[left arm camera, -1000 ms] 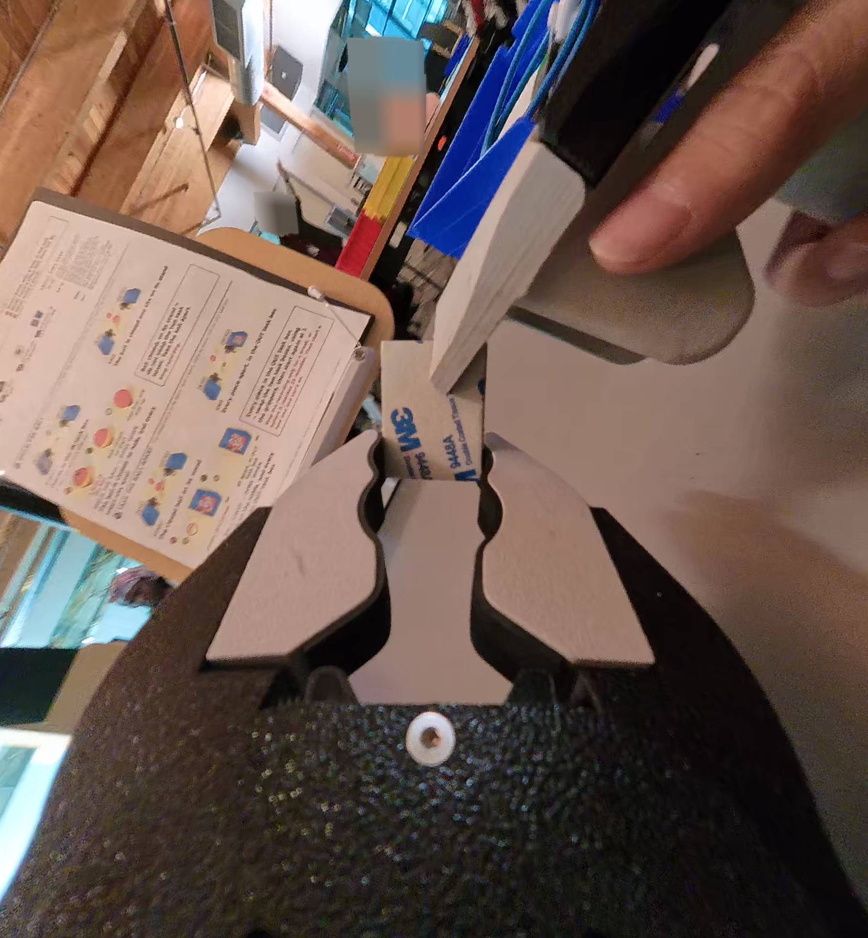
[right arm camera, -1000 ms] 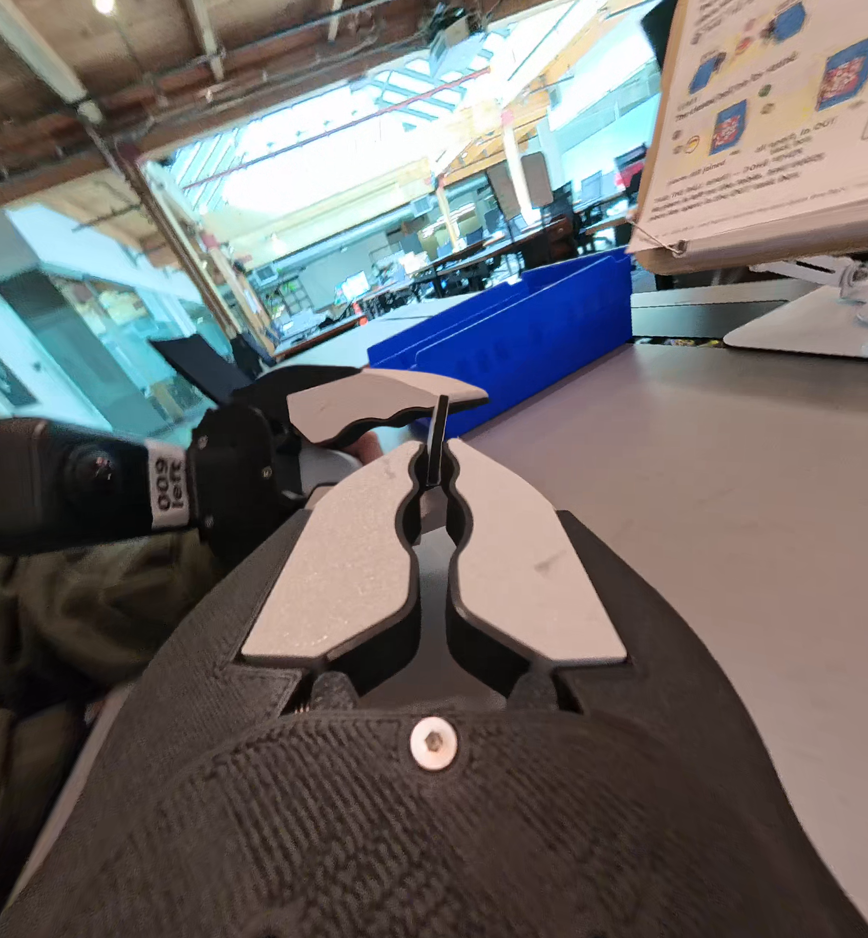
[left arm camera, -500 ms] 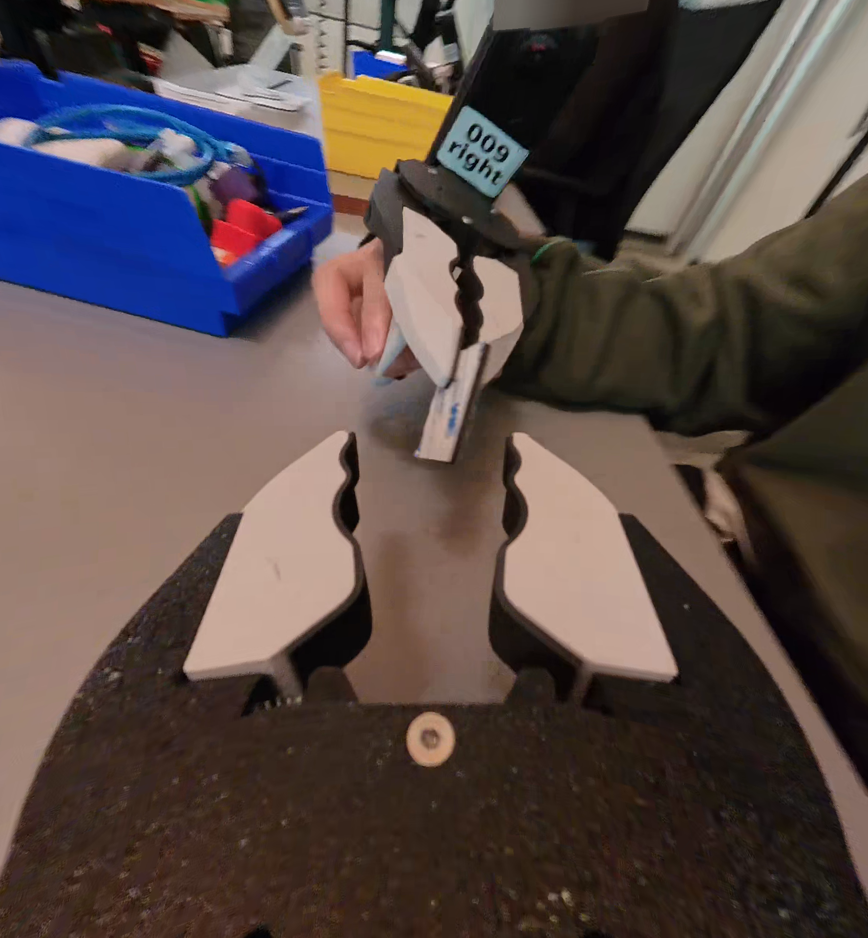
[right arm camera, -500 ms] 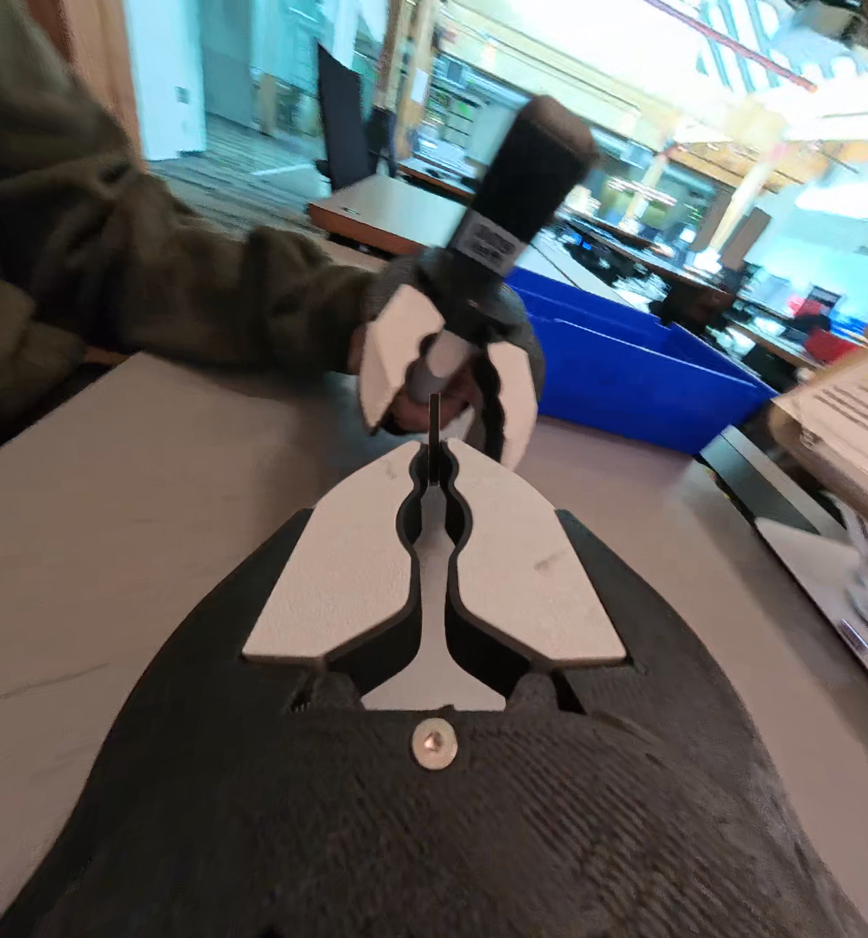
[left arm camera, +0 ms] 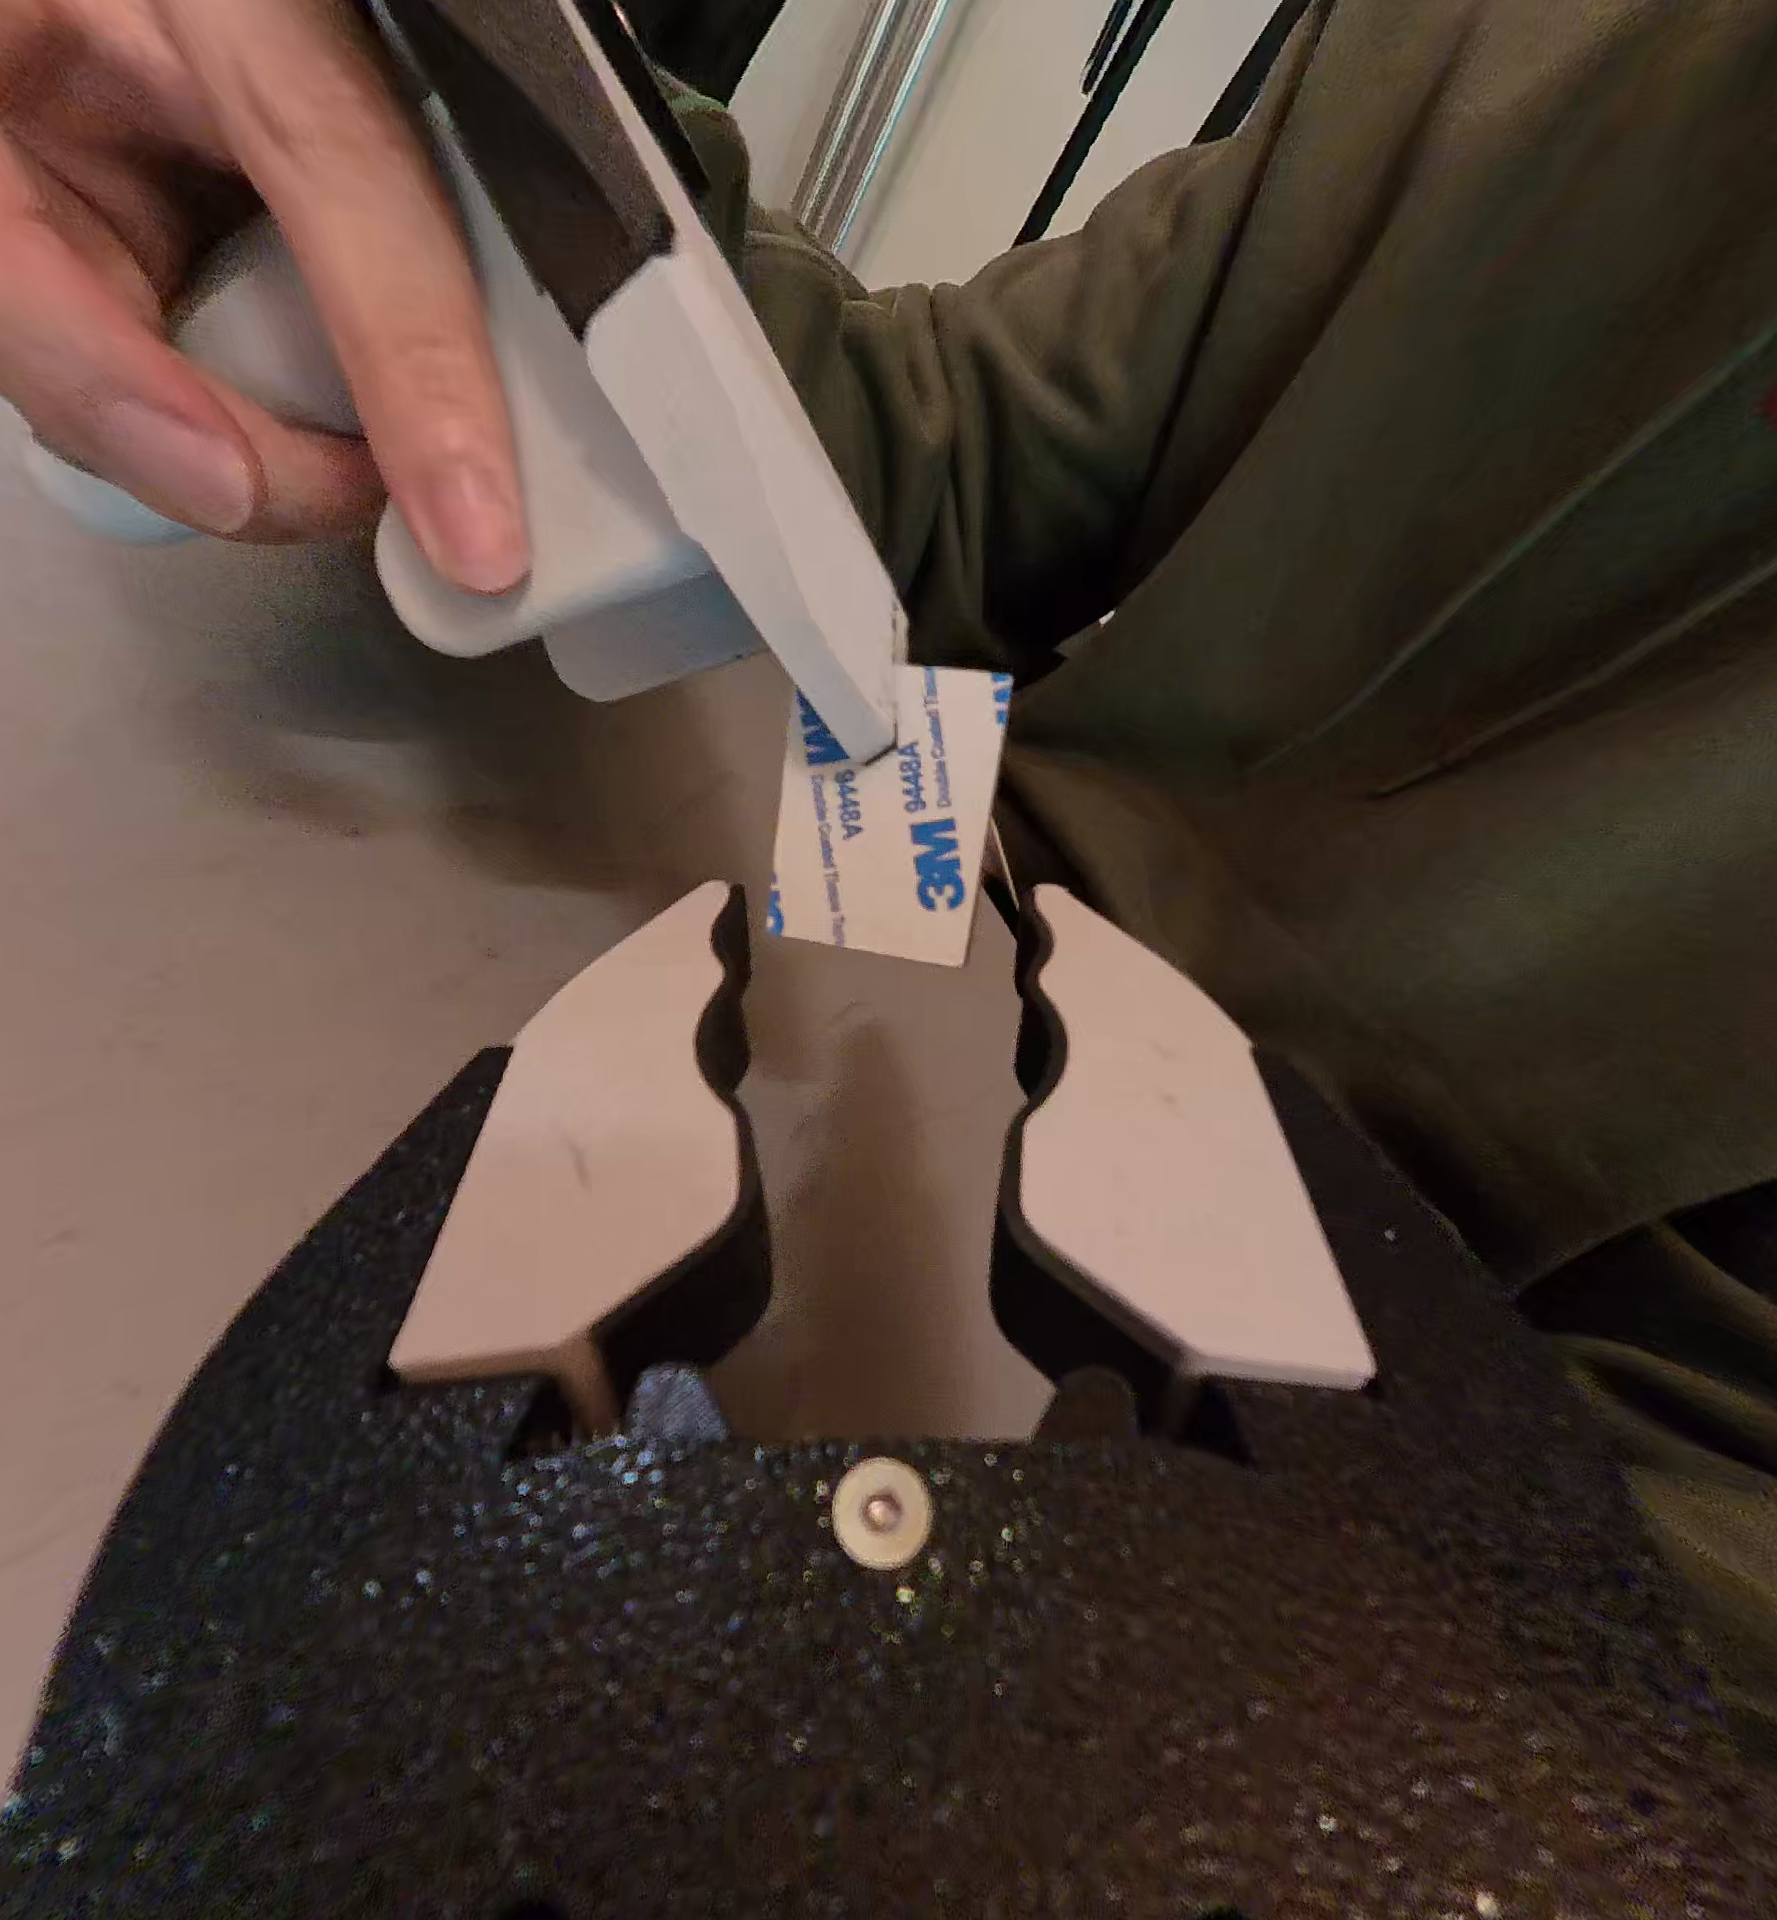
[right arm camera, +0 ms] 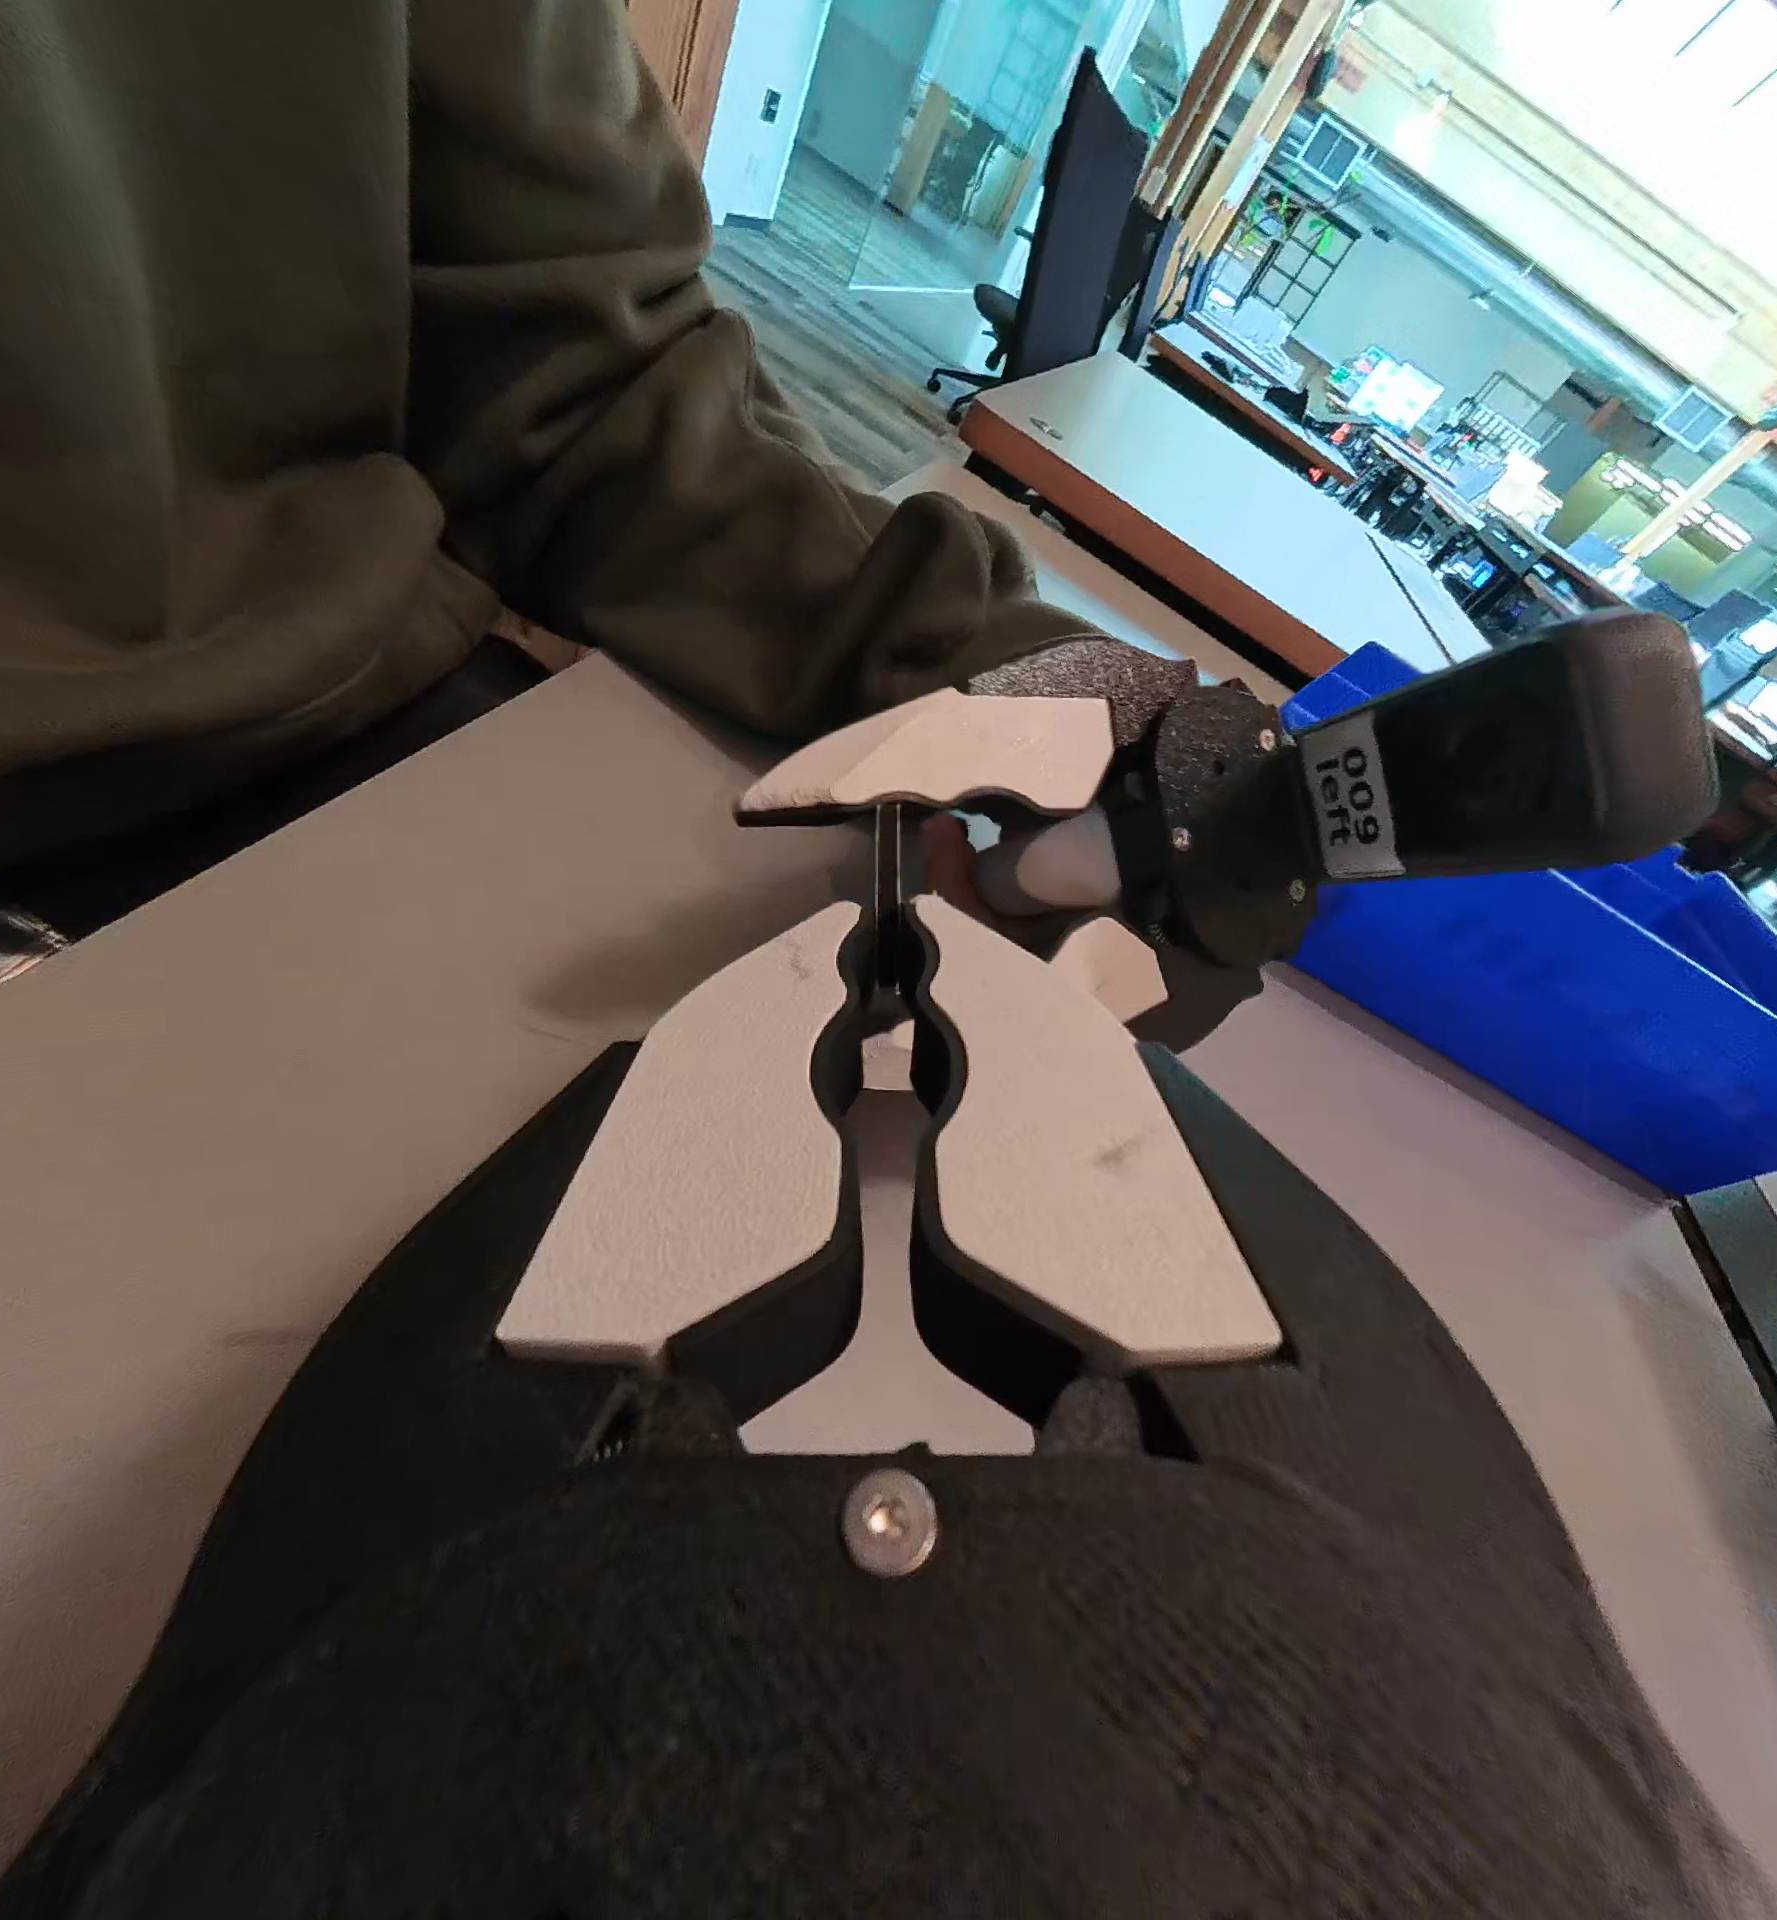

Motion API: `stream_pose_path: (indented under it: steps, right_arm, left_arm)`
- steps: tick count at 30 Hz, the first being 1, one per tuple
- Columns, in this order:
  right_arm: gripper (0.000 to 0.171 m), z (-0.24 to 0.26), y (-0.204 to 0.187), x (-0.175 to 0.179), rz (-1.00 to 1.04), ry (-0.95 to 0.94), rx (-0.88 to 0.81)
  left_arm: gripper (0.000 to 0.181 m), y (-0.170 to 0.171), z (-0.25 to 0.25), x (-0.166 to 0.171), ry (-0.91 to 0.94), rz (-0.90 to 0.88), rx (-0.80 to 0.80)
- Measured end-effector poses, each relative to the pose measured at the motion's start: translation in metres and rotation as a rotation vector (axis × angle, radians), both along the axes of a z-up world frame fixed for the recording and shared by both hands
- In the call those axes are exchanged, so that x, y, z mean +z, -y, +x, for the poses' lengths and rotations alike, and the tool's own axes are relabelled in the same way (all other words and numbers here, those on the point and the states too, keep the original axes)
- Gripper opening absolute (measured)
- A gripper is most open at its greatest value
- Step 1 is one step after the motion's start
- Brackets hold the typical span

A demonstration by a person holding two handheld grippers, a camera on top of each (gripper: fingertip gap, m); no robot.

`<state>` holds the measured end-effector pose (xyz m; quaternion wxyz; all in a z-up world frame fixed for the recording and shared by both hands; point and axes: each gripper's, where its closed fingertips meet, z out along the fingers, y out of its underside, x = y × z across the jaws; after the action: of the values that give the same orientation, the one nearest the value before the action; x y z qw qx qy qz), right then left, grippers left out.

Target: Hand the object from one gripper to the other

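The flat pad (left arm camera: 879, 831), pinched by the right claw (right arm camera: 889, 920), hangs just ahead of the released left claw (left arm camera: 884, 914).

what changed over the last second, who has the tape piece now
A second ago the left gripper was shut on the tape piece while the right gripper clamped its upper edge. The left has since let go and opened, and it now sits with its open fingers just below the piece. The right gripper stayed shut on the piece throughout, above the grey table.
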<state>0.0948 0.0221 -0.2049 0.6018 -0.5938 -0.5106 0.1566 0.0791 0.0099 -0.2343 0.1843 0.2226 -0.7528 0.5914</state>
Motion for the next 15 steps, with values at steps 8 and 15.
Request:
stream_pose_path:
  steps: [8,15]
  right_arm:
    - [0.004,-0.002,-0.002,-0.002,-0.020,-0.003,-0.001]
    - [0.055,0.058,-0.044,0.024,-0.061,-0.339,-0.394]
  left_arm:
    - [0.034,-0.003,0.002,0.002,-0.007,-0.019,0.010]
    - [0.034,-0.041,0.072,0.004,0.285,0.148,0.467]
